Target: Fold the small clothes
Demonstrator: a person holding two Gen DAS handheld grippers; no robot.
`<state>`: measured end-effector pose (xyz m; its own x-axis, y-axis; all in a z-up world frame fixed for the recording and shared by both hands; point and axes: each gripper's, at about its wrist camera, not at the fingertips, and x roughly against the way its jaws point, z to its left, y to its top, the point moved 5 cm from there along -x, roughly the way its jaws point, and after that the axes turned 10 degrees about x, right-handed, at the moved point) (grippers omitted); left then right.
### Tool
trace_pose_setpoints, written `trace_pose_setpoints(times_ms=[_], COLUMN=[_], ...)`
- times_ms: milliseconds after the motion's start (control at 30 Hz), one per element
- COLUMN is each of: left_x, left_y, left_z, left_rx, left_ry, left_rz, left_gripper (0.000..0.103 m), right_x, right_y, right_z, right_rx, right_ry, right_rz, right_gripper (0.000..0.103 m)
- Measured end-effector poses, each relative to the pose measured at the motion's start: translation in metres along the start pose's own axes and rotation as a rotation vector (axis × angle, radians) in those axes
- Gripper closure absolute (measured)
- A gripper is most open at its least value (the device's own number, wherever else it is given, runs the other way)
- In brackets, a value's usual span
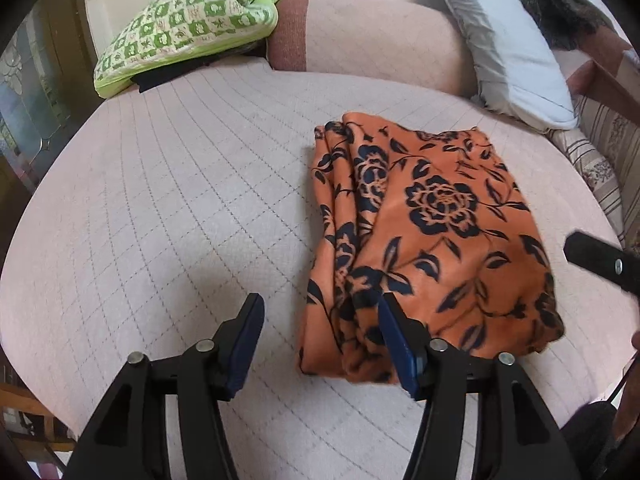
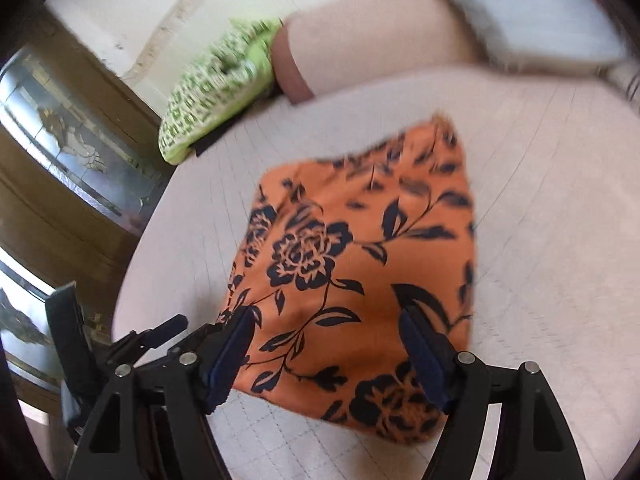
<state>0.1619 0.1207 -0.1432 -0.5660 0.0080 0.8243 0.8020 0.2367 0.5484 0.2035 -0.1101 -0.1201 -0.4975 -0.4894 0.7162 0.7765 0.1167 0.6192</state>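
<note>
The orange floral garment (image 1: 432, 240) lay folded into a rough rectangle on the quilted bed (image 1: 168, 208), and looked thin, soft and limp, likely to slump unless taken by a doubled edge or corner. The left gripper (image 1: 320, 344) and right gripper (image 2: 328, 356) both stood spread and empty at its near edge. No containers were in view.
</note>
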Motion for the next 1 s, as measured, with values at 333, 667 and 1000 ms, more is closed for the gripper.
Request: trace_pose_setpoints(times_ms=[333,667,1000], left_x=[0.048,0.042,-0.017], left_y=[-0.022,-0.04,-0.023], left_z=[-0.007,0.009,0.02], left_rx=[0.006,0.024,0.062], left_ry=[-0.031,-0.008,-0.033], left_rz=[-0.069,-0.053,0.051], left_gripper=[0.025,0.016,0.016], right_x=[0.037,0.04,-0.017], right_y=[-0.06,-0.086,-0.054], right_z=[0.058,0.076,0.0], right_rx=[0.182,0.18,-0.105], right_ry=[-0.416,-0.359,-0.017], right_rz=[-0.06,-0.031,0.072], right_gripper=[0.025,0.024,0.023])
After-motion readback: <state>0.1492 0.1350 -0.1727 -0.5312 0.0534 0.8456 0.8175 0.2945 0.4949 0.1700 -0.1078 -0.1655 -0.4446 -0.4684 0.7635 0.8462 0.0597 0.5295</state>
